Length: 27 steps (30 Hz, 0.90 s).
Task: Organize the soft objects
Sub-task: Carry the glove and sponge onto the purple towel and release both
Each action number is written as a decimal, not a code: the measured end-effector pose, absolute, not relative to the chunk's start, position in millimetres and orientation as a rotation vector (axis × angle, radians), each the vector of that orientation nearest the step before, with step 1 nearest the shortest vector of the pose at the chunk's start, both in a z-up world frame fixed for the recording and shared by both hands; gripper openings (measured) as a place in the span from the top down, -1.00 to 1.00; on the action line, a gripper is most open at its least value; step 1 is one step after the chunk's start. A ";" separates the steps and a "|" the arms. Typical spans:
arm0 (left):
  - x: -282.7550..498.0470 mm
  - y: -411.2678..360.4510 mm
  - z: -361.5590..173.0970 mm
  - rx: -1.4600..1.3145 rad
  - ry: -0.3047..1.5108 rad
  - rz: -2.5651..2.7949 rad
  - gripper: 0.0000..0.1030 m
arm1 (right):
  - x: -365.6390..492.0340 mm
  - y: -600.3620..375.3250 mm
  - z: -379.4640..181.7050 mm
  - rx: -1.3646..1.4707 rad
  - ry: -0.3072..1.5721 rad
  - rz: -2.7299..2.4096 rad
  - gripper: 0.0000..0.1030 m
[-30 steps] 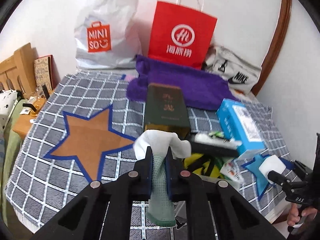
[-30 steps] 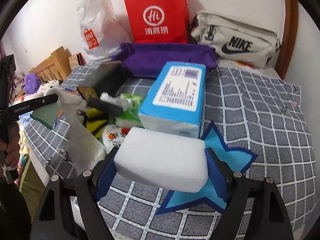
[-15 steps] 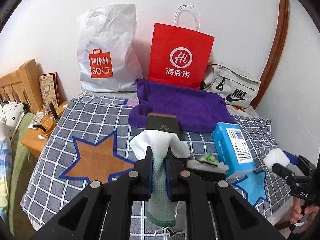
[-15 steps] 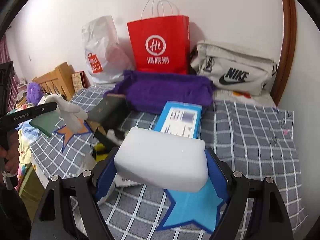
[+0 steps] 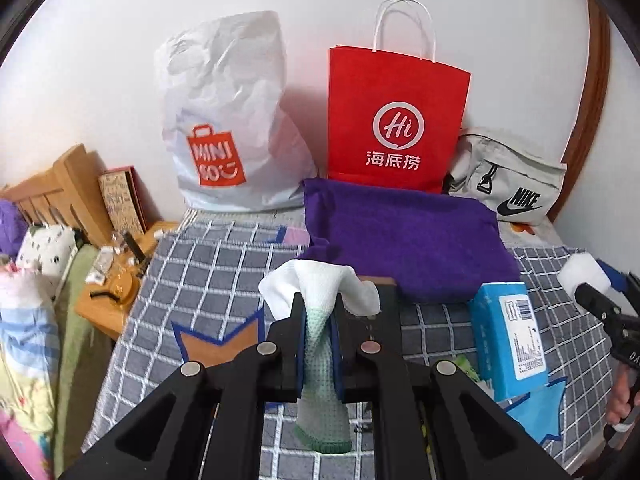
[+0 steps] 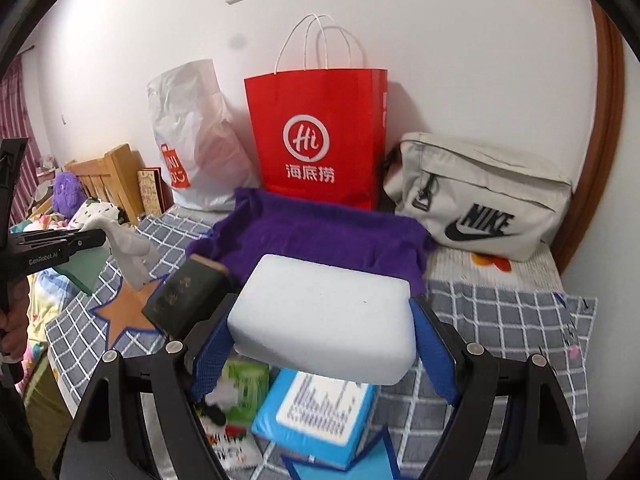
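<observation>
Gripping a white-and-green cloth point(image 5: 320, 316) in our left tongs point(image 5: 318, 320), we clamp a white sponge block point(image 6: 326, 320) in our wide-spread right tongs point(image 6: 320, 344) above the bed point(image 6: 500, 320).

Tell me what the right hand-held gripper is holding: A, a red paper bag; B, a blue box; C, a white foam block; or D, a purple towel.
C: the right hand-held gripper has its blue pads pressed against both ends of the white foam block.

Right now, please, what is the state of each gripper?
Left gripper: shut on the white and green cloth.
Right gripper: jaws wide, shut on the white sponge block.
</observation>
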<state>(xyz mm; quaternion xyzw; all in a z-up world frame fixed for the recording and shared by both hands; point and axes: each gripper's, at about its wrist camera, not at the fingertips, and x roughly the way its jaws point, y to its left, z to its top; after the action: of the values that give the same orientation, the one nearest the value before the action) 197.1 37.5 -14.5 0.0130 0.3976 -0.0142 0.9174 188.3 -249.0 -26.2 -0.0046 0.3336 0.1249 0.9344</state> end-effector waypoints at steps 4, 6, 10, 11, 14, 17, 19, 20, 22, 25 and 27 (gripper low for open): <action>220.4 34.1 -20.2 0.011 0.814 -0.038 0.79 | 203.9 -243.6 -30.2 -0.003 0.691 0.255 -0.59; 233.6 32.5 -27.2 -0.005 0.828 -0.053 0.79 | 210.0 -242.2 -32.0 0.001 0.693 0.259 -0.59; 258.0 30.2 -30.7 -0.004 0.827 -0.057 0.79 | 231.8 -243.5 -35.3 0.000 0.704 0.257 -0.60; 264.3 29.9 -31.0 -0.003 0.826 -0.051 0.79 | 239.3 -244.5 -36.7 -0.002 0.708 0.254 -0.60; 288.0 29.4 -34.3 0.005 0.830 -0.038 0.80 | 259.7 -247.8 -41.1 -0.005 0.718 0.249 -0.60; 310.2 30.2 -38.3 -0.020 0.830 -0.043 0.80 | 281.6 -252.1 -44.8 -0.010 0.726 0.242 -0.60; 324.6 28.0 -41.3 -0.033 0.829 -0.052 0.79 | 296.7 -255.4 -47.9 -0.005 0.732 0.237 -0.60; 332.4 26.4 -44.0 -0.038 0.830 -0.057 0.79 | 304.1 -257.1 -49.2 -0.004 0.734 0.232 -0.60; 344.4 24.5 -49.2 -0.040 0.839 -0.063 0.79 | 321.1 -259.9 -54.0 -0.006 0.739 0.216 -0.60; 362.4 18.1 -62.0 -0.028 0.862 -0.067 0.79 | 343.1 -260.5 -62.9 -0.019 0.757 0.182 -0.60; 372.8 13.0 -71.4 -0.021 0.878 -0.081 0.79 | 356.1 -259.1 -70.2 -0.027 0.771 0.171 -0.60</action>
<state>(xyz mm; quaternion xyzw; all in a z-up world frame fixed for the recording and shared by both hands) 372.8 13.0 -71.4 -0.0103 0.4250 -0.0394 0.9043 356.1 -259.1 -70.2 -0.0130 0.3756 0.0833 0.9229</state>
